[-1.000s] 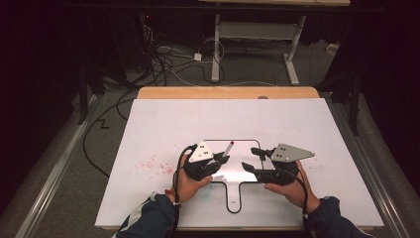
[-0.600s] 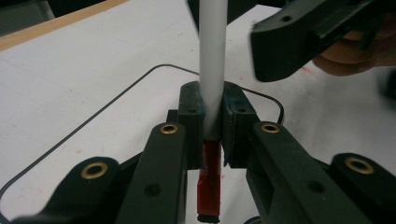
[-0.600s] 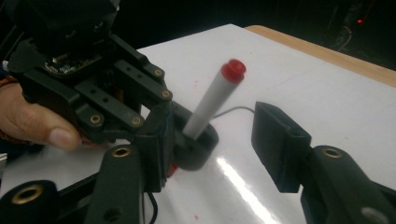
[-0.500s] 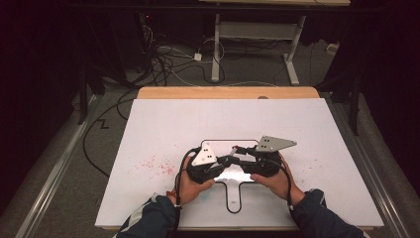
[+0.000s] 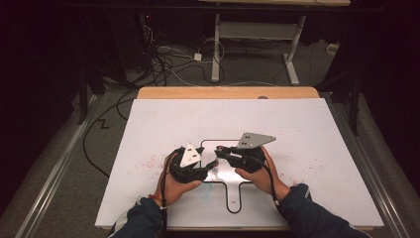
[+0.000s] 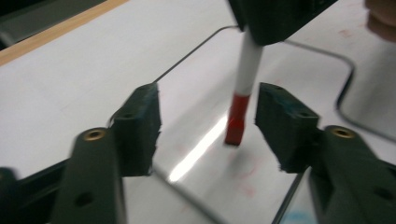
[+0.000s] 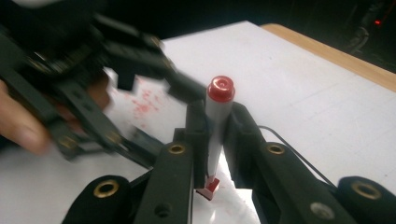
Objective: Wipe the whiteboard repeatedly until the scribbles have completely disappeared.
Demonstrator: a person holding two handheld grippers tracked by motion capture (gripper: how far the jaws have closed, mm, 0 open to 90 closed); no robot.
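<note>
right claw (image 7: 212, 140): clamped on upright marker (image 7: 217, 126), just closed | left claw (image 6: 205, 121): apart, just opened, marker's red tip between its jaws, untouched | marker: tip down at white board (image 5: 218, 173) on bench (image 5: 307, 129)

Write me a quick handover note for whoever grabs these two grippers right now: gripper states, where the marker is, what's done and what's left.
Right gripper: has just been closing and is now shut on the red marker, gripping its white barrel, butt end up, red tip down toward the small whiteboard.
Left gripper: its jaws have just been opening; the pads now stand clear on either side of the marker's red tip, not touching it.
Done: marker passed from left gripper to right. Faint red marks already on the board and the white table cover.
Left: draw the left gripper away; what the marker does next is your call, probably writing on the board.
</note>
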